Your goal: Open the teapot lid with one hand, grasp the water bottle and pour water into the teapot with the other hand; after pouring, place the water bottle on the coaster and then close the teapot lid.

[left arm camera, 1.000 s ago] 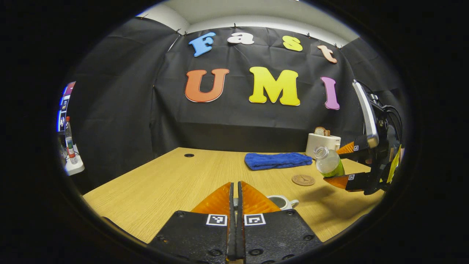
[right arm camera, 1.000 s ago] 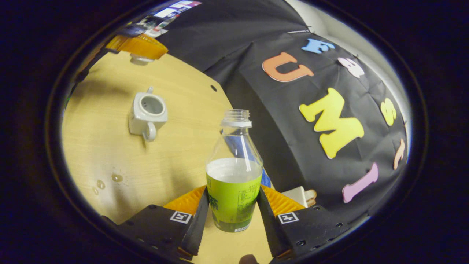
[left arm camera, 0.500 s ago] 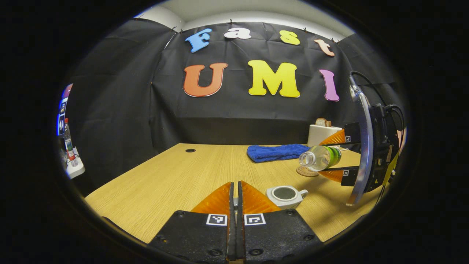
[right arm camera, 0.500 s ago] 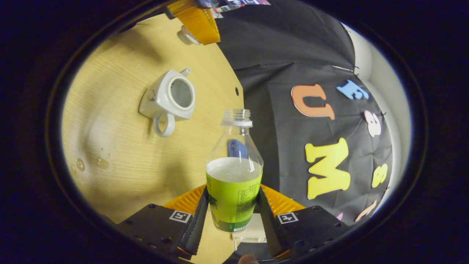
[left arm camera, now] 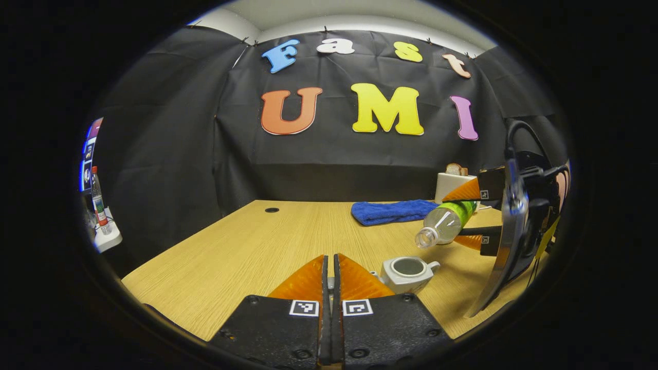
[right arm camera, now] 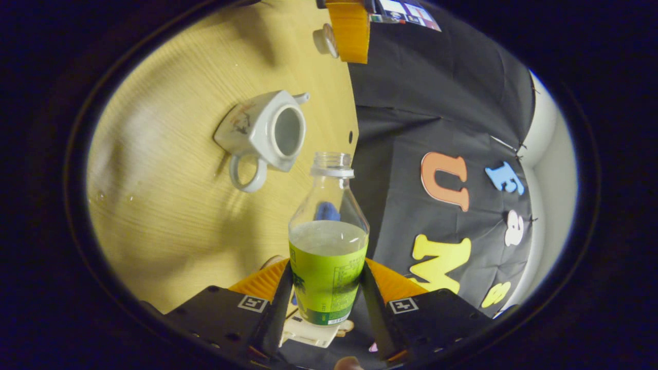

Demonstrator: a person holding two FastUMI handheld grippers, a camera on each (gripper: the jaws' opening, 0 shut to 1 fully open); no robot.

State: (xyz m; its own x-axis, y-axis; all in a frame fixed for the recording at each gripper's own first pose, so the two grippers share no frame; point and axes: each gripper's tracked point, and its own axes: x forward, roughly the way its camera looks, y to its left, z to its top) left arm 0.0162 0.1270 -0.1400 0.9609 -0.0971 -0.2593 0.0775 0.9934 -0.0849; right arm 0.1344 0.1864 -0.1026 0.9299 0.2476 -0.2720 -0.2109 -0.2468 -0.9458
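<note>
The white teapot (left arm camera: 408, 272) (right arm camera: 267, 133) stands on the wooden table (left arm camera: 247, 246) with its top uncovered. My right gripper (right arm camera: 327, 293) (left arm camera: 470, 216) is shut on the green-labelled water bottle (right arm camera: 329, 257) (left arm camera: 444, 223). The uncapped bottle is tipped past level, and its mouth hangs just above and to the right of the teapot's opening. No stream of water shows. My left gripper (left arm camera: 329, 270) (right arm camera: 349, 31) is shut and held above the table to the left of the teapot. In the right gripper view the white teapot lid (right arm camera: 324, 40) sits at its fingers.
A folded blue towel (left arm camera: 393, 211) lies behind the teapot, and a white toaster (left arm camera: 455, 185) with bread stands at the back right. Water drops (right arm camera: 97, 195) dot the table. Off the table's left edge, another bottle (left arm camera: 97, 200) stands on a small shelf.
The right gripper has tipped the bottle further, from mouth-up to mouth-down, and brought its mouth nearer the teapot. The left gripper has stayed shut and nearly still.
</note>
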